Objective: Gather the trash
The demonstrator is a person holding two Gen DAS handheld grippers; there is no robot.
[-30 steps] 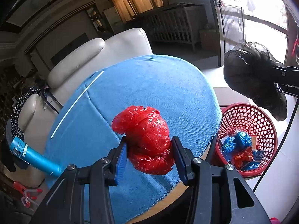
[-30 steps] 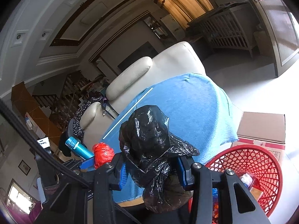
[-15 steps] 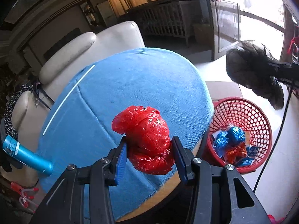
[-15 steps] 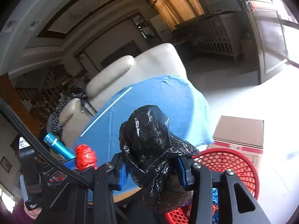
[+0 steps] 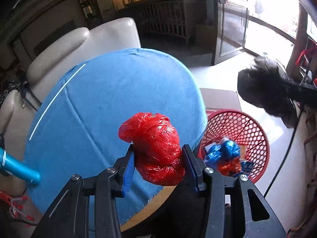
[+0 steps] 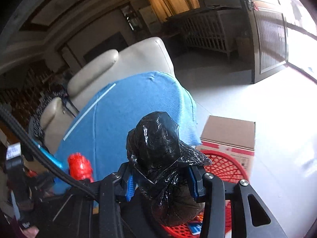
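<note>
Blue cloth point(image 5: 111, 107) covers a round table, with a red basket point(image 5: 255, 127) on the floor at its right. Left gripper point(image 5: 157, 163) clamps a red bag point(image 5: 156, 148); right gripper point(image 6: 161, 180) clamps a black bag point(image 6: 158, 144) above the basket.

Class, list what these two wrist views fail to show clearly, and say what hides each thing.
- Basket contents, right view: covered by the black bag.
- Black bag, left view: blurred.
- Blue tube, left view: cut off by the left edge.
- What the red bag holds: hidden by the plastic.

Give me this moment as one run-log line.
left gripper: shut on red bag | right gripper: shut on black bag | red basket: holds trash
</note>
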